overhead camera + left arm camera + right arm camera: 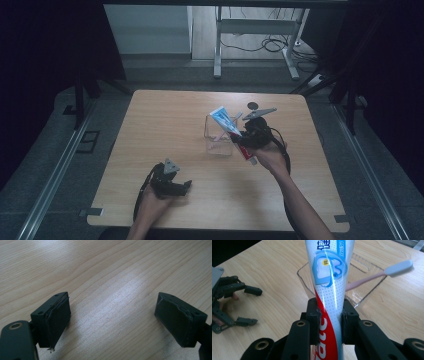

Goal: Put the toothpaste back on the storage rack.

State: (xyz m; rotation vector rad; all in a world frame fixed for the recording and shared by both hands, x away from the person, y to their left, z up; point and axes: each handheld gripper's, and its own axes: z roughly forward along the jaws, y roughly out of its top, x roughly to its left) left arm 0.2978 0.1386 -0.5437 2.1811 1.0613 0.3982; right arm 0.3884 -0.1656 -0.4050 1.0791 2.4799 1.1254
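Note:
A white, blue and red toothpaste tube (329,282) is clamped between the jaws of my right gripper (329,320), which is shut on it. In the high view the toothpaste tube (226,120) slants over a clear square cup (218,137), held by the right gripper (250,137). A pink toothbrush (387,271) with a white head leans in the clear cup (364,295). My left gripper (172,184) rests low over the table's near left part, open, with bare wood between its pads (56,320).
The wooden table (165,125) has bare room on its left half and along the front. A small dark round mark (253,105) lies behind the cup. Metal desk legs and cables stand on the floor beyond the far edge.

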